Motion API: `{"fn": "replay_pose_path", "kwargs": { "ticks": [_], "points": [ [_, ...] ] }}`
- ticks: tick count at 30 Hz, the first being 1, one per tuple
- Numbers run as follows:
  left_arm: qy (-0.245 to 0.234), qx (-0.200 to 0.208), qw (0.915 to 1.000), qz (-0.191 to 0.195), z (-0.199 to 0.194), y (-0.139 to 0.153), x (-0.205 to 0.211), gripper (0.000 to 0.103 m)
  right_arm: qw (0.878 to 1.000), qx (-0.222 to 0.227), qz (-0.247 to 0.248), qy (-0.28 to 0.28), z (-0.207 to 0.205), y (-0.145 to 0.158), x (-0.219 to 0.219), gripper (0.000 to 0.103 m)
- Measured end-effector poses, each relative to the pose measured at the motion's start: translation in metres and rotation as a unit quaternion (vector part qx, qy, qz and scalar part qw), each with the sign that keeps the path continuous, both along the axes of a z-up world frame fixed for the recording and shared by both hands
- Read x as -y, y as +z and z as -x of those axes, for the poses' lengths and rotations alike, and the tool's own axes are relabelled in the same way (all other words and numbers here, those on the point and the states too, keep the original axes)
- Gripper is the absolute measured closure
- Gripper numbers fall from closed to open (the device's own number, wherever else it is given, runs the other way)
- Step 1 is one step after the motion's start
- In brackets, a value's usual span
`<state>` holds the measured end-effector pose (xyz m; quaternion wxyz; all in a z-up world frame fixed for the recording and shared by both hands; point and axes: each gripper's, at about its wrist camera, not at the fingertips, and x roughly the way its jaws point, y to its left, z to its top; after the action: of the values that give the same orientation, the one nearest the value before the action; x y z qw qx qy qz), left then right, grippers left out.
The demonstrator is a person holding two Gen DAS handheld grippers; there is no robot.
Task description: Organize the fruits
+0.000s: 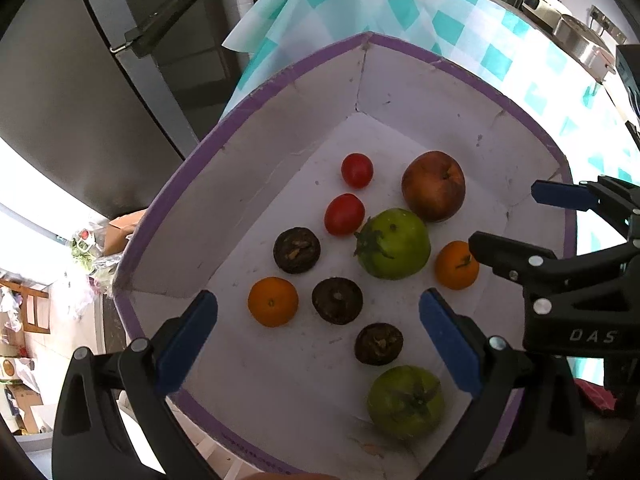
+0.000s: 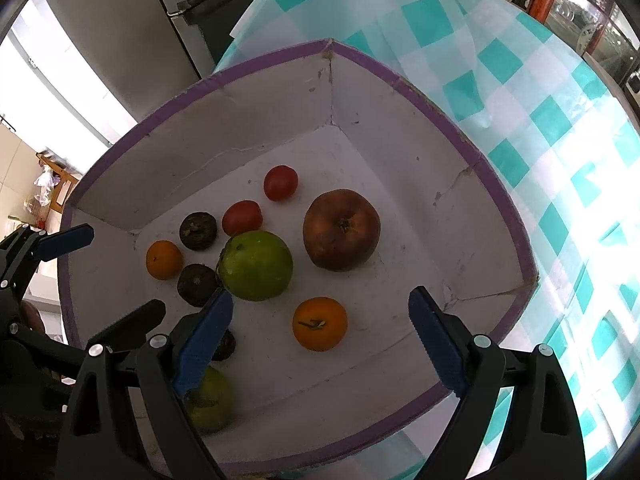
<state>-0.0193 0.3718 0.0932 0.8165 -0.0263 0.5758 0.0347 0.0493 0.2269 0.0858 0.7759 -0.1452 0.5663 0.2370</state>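
Claws both wide open, gripping nothing: left claw [image 1: 318, 342] low over the near half of the box, blue pads [image 1: 188, 336] spread either side of a dark fruit [image 1: 337, 301] and an orange [image 1: 273, 301]; right claw [image 2: 320, 344] hanging over the box's right side, spread around a second orange [image 2: 319, 323], not touching it. Just beyond the left claw, another dark fruit [image 1: 379, 344] and a green tomato [image 1: 405, 401] near the front wall. Further in, a bigger green tomato [image 2: 256, 265] mid-floor, touching a red tomato [image 2: 242, 218] at its far side. Beside that, a third dark fruit [image 2: 198, 231]; behind, apart from the rest, a second red tomato [image 2: 281, 182]. To the right of the big green tomato, a brown-red apple [image 2: 341, 230], stem up, close to it in the left view, apart in the right. All fruit loose on the white floor of the box [image 2: 280, 92], purple along the rim, walls scuffed and cracked at the corners. Under the box, a teal-and-white checked cloth [image 2: 560, 160]. Past the cloth, a grey fridge [image 1: 100, 92] on the left and a steel pot [image 1: 580, 40] far right.
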Motion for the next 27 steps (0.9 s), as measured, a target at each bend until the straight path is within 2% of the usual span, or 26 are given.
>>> {"fn": "replay_pose_path", "kwargs": {
  "ticks": [27],
  "points": [
    [-0.034, -0.013, 0.9992, 0.013, -0.006, -0.014, -0.011, 0.002, 0.999, -0.010, 0.013, -0.029, 0.005, -0.012, -0.007, 0.016]
  ]
}}
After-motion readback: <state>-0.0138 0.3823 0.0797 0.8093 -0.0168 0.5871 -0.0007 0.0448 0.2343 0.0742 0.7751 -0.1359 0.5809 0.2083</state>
